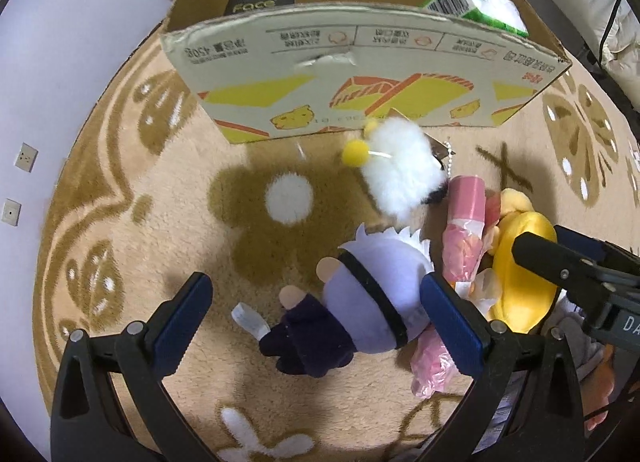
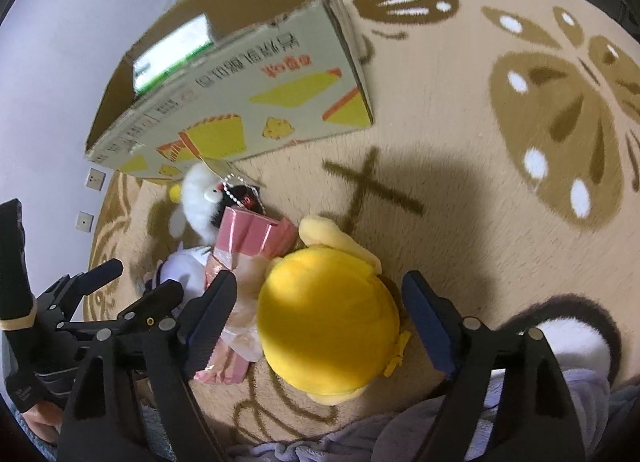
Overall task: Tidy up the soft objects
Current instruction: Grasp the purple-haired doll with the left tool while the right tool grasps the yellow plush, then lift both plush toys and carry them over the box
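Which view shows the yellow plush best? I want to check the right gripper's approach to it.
The right wrist view: the yellow plush fills the centre, between the open right gripper's fingers. The left wrist view shows only part of it at the right edge, behind a black finger.

This is a room in a home, with the floor as the working area. A plush beige carpet (image 1: 168,221) patterned with brown flowers and butterflies covers the floor, and a plain pale wall (image 1: 60,61) carries two socket plates (image 1: 26,156) low down. Stuffed toys (image 2: 328,318) lie beside an open printed cardboard box (image 1: 360,73), and a white cushioned seat (image 1: 588,1) stands behind it.
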Tool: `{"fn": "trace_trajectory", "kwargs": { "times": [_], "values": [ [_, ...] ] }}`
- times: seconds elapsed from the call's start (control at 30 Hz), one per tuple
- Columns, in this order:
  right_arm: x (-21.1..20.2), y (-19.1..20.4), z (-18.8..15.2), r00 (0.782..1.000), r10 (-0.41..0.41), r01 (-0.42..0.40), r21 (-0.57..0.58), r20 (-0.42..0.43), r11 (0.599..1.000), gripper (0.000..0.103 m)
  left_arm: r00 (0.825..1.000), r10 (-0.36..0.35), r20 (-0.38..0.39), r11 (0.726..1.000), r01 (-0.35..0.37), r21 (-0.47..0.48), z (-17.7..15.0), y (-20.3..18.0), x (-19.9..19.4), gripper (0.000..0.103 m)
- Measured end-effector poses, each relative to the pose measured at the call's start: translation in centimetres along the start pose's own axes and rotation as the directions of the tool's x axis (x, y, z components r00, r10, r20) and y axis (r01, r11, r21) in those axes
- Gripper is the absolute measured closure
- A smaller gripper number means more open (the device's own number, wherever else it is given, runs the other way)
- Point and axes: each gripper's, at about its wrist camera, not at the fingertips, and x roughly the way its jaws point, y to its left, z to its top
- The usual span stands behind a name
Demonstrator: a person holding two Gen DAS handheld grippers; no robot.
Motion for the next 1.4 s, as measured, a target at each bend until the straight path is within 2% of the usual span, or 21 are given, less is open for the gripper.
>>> {"fn": "trace_trajectory", "kwargs": {
  "times": [0.5,0.7,0.73,0.77,0.87,0.9,0.97,1.1,1.4],
  "values": [
    [3.0,0.1,-0.1,0.997,-0.009,0.011,0.032,-0.081,0.999,0.017,0.996,-0.055,-0.064,0.998,0.056,0.016,0.2,-1.7,3.2,0.000],
    [3.3,-0.2,-0.1,0.996,-0.025,0.028,0.032,-0.091,0.999,0.025,0.991,-0.099,-0.094,0.995,0.102,0.020,0.2,-2.2,4.6,0.001],
    [3.3,0.0,-0.2,0.996,-0.029,0.031,0.027,-0.088,0.999,0.027,0.990,-0.103,-0.095,0.994,0.106,0.027,-0.5,-2.6,5.0,0.006],
    [3.3,0.3,-0.2,0.996,-0.031,0.033,0.023,-0.084,0.999,0.029,0.987,-0.124,-0.098,0.991,0.127,0.029,-0.6,-2.7,5.0,0.019],
    [3.1,0.8,-0.1,0.998,-0.021,0.022,0.020,-0.063,1.000,0.031,0.977,-0.198,-0.083,0.979,0.202,0.040,-0.7,-3.3,4.6,0.048],
    [2.8,0.8,0.0,0.999,-0.014,0.015,0.019,-0.051,1.000,0.031,0.975,-0.207,-0.078,0.977,0.211,0.043,-0.7,-3.5,4.4,0.051],
    [2.2,1.2,0.1,1.000,-0.007,0.007,0.007,-0.019,1.000,0.031,0.980,-0.188,-0.064,0.980,0.191,0.052,-0.7,-3.8,4.1,0.054],
    [1.3,2.1,0.1,1.000,-0.004,0.005,-0.023,0.029,1.000,0.032,0.995,-0.098,-0.011,0.993,0.098,0.062,-0.6,-4.1,3.3,0.055],
    [-0.4,1.4,0.2,0.998,-0.001,0.003,-0.038,0.057,0.999,0.032,0.994,-0.013,0.105,1.000,0.012,0.010,0.3,-3.5,0.3,0.055]
  ]
}}
